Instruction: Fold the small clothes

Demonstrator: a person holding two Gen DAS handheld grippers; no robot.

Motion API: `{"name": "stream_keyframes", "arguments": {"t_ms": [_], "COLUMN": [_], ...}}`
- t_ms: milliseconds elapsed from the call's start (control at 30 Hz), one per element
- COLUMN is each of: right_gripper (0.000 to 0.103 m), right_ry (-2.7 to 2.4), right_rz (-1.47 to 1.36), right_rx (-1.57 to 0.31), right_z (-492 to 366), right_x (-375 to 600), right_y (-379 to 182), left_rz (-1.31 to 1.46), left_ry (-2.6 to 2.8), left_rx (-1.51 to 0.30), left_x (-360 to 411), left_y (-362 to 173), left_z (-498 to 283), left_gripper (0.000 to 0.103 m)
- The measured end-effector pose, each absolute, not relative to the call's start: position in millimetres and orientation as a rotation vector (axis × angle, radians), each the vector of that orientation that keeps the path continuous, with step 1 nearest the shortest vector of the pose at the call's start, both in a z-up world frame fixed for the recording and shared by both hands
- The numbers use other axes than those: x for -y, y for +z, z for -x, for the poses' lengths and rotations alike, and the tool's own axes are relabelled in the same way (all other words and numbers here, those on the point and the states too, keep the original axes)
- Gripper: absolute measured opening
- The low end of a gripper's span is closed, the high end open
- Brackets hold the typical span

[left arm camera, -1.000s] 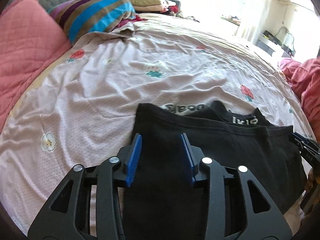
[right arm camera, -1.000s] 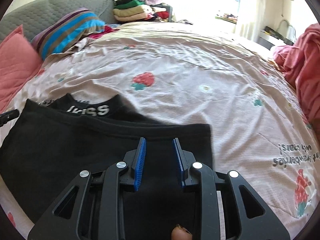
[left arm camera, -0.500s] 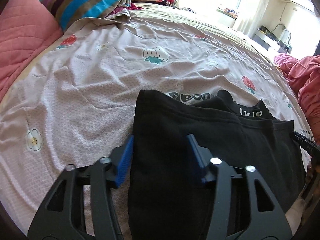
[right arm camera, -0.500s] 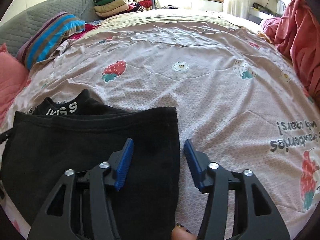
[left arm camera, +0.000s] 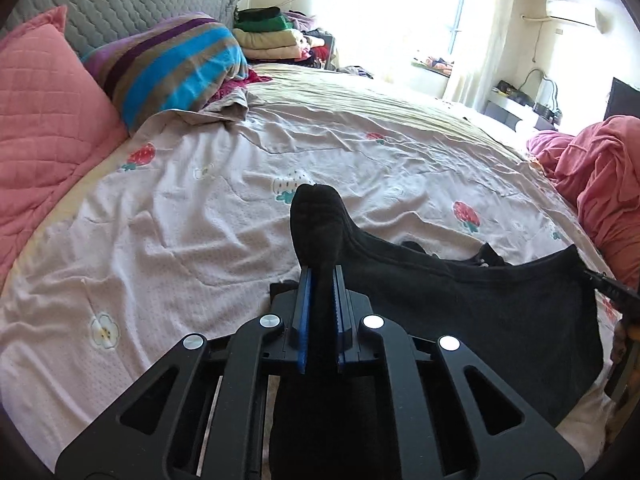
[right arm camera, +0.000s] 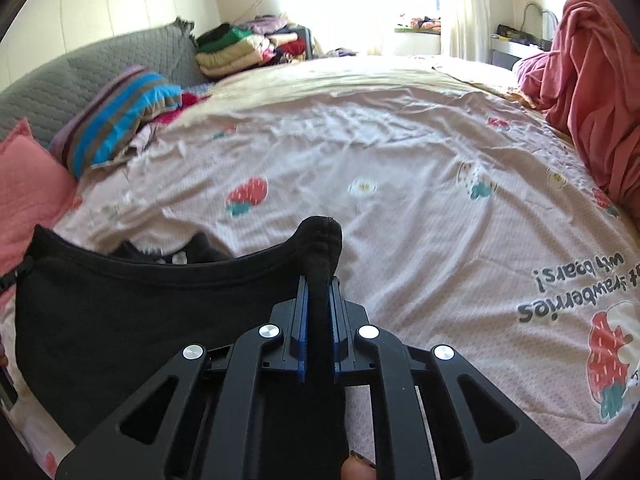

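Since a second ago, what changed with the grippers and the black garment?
Both jaws have just been closing and now clamp cloth: the left hand-held gripper pinches the left corner of the black garment, the right hand-held gripper its right corner. Earlier they stood open over the flat cloth. The edge between them now hangs taut, slightly raised. The strawberry bedsheet and striped pillow stayed as they were.

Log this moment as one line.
left gripper: shut on black cotton garment | right gripper: shut on garment | garment: corners pinched, over strawberry-print bedsheet
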State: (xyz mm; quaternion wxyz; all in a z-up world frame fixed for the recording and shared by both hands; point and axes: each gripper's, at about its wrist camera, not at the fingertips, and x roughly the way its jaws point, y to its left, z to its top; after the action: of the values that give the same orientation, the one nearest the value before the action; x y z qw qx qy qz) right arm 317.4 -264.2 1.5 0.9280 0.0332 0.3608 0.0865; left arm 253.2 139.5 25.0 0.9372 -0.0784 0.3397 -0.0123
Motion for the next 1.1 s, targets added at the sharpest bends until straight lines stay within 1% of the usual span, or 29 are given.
{"name": "stream_keyframes", "arguments": {"t_ms": [200,233,267,433,567,667,733,800,867,933,1000,1067,1100], "right_gripper": [0.008,0.008,0.008,0.008,0.011,0.019,0.032,0.036,0.039,0.042,0.042,0.042,0.042], "right_ry": [0.153,0.147,0.138,0.113,0.095,0.073,0.066,0.068,0.071,0.081,0.094,0.114,0.127], "right_rz": [-0.103,-0.098,-0.093,-0.077,-0.071,-0.05,-0.04,-0.035,-0.025,-0.012,0.0,0.013,0.02], "right_rx": [-0.77,-0.778,-0.784,-0.812,-0.823,-0.816,-0.807,-0.794,-0.782,-0.775,-0.774,-0.774,-0.776], "right_z": [-332,-333,-333,-335,-333,-328,-323,-314,-305,-296,-289,-279,-275], "right_x": [265,263,262,260,261,259,260,261,261,259,257,253,251], "right_y": [-8,-11,-14,-27,-29,-26,-24,-20,-16,-13,-12,-10,-9], "left_rz": [0.161,0.151,0.146,0.184,0.168,0.148,0.14,0.137,0.131,0.122,0.116,0.118,0.126], "left_ry": [0.038,0.053,0.068,0.095,0.085,0.078,0.072,0.066,0.06,0.052,0.045,0.037,0.026], "left_rx": [-0.74,-0.743,-0.744,-0.772,-0.777,-0.775,-0.776,-0.776,-0.771,-0.761,-0.756,-0.753,-0.756], "left_x": [-147,-148,-150,-165,-160,-153,-149,-146,-142,-138,-134,-131,-129], "left_y": [5,4,3,-3,-2,1,2,4,7,10,14,16,17], "left_z": [-265,-265,-265,-264,-262,-258,-255,-252,-247,-240,-233,-226,-221], "left_gripper": [0.004,0.003,0.0,0.0,0.0,0.0,0.0,0.003,0.012,0.016,0.018,0.028,0.029]}}
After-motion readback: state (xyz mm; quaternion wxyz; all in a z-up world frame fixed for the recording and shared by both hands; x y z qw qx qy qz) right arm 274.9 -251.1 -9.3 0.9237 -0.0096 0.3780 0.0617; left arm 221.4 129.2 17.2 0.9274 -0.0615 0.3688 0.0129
